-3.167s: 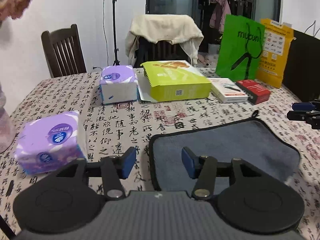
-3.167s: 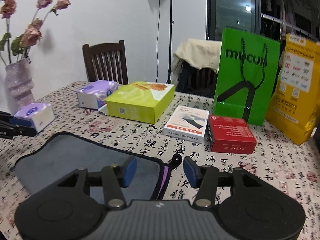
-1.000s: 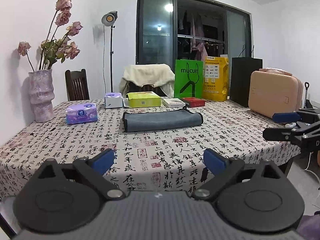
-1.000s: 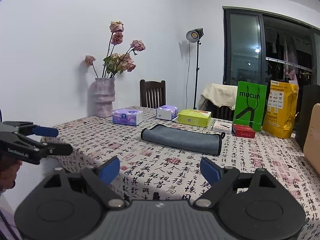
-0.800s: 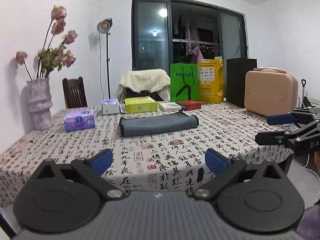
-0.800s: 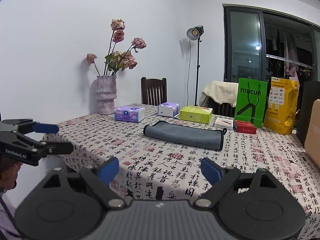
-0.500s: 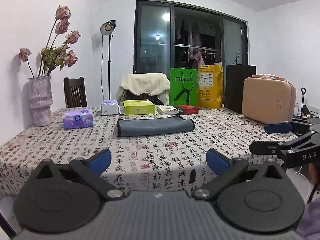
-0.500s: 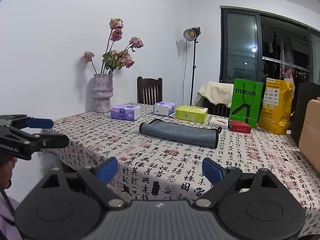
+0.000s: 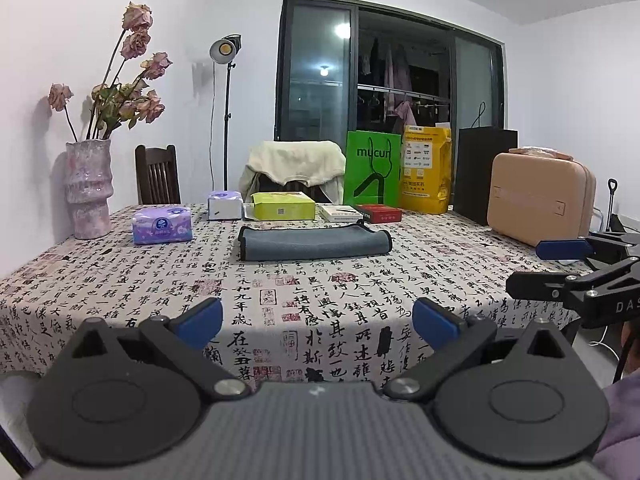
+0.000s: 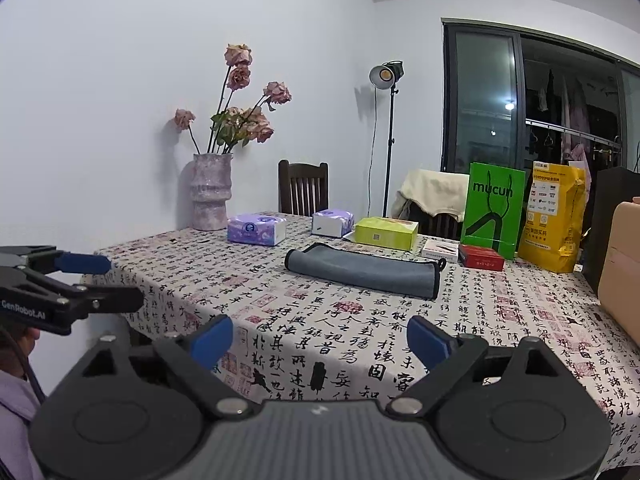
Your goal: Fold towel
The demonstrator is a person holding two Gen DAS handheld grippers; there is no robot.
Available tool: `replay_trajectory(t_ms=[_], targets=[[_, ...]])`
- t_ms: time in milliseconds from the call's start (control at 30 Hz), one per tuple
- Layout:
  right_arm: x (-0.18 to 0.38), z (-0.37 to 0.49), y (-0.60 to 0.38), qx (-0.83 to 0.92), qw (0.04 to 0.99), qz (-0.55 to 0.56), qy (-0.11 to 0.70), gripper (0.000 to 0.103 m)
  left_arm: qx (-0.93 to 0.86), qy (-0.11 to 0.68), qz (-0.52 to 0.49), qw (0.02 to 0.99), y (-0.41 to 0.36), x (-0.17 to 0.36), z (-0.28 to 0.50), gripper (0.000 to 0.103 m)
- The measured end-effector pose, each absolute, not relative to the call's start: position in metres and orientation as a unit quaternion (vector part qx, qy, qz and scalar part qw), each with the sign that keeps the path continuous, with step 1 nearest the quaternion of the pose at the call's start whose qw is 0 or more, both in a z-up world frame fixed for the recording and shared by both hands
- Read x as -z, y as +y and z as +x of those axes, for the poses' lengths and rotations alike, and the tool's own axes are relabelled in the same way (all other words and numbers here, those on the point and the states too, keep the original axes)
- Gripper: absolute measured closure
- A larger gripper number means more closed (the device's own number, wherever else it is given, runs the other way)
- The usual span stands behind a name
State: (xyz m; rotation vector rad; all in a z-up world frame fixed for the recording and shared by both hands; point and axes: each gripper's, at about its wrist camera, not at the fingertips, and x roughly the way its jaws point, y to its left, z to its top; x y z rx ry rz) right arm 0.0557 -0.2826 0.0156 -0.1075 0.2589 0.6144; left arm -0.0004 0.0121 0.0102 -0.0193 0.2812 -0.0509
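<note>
Left wrist view: left gripper (image 9: 316, 322) spread wide, empty; right gripper (image 10: 320, 338) likewise. Folded towel (image 9: 314, 243) lies flat on the table (image 9: 120, 280), well ahead of both; folding looks done.

Grey towel (image 9: 314, 243) edged in black, laid on a tabletop (image 9: 120, 280) covered in white cloth printed with black calligraphy and red seals. Blue pads are carried on the black left gripper (image 9: 316, 322) and right gripper (image 10: 319, 340). Purple tissue pack (image 9: 162, 224), lime-green box (image 9: 283, 205), green bag (image 9: 373, 173), yellow bag (image 9: 425, 169), mottled pink vase (image 9: 87, 188).
</note>
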Motion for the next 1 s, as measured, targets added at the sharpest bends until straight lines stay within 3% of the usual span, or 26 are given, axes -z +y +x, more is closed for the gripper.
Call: replay_trajectory(t_ms=[433,1000], targets=[[-0.0130,0.0455,-0.2905,-0.304,0.943,-0.016,0.130,0.000,0.032,0.142,-0.005,0.989,0.0091,-0.0093,-0.0025,0.000],[-0.0108,0.0475,-0.2875,-0.302,0.943,-0.025,0.136,0.000,0.033,0.147,0.003,0.989,0.0068,-0.0091,-0.0014,0.000]])
